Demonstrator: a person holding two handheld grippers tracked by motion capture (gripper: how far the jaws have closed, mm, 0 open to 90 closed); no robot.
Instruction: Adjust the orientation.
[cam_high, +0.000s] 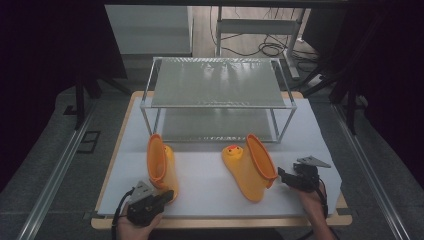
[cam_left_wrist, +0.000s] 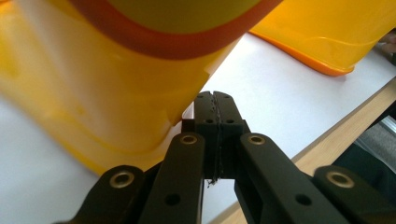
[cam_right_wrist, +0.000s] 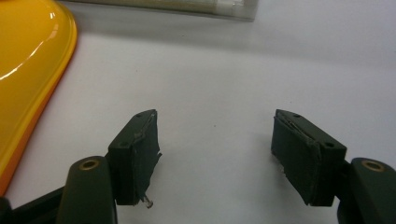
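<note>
Two yellow boots (cam_high: 161, 167) (cam_high: 252, 167) beside one wire rack (cam_high: 217, 82); left hand-held gripper (cam_left_wrist: 215, 100) closed empty, right hand-held gripper (cam_right_wrist: 215, 154) wide.

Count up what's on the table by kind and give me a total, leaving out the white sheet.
Yellow rubber boots: 2, one standing on the left, one lying on its side on the right
Metal shelf racks: 1
Hand-held grippers: 2, left with jaws shut, right with jaws open
Total: 5
</note>
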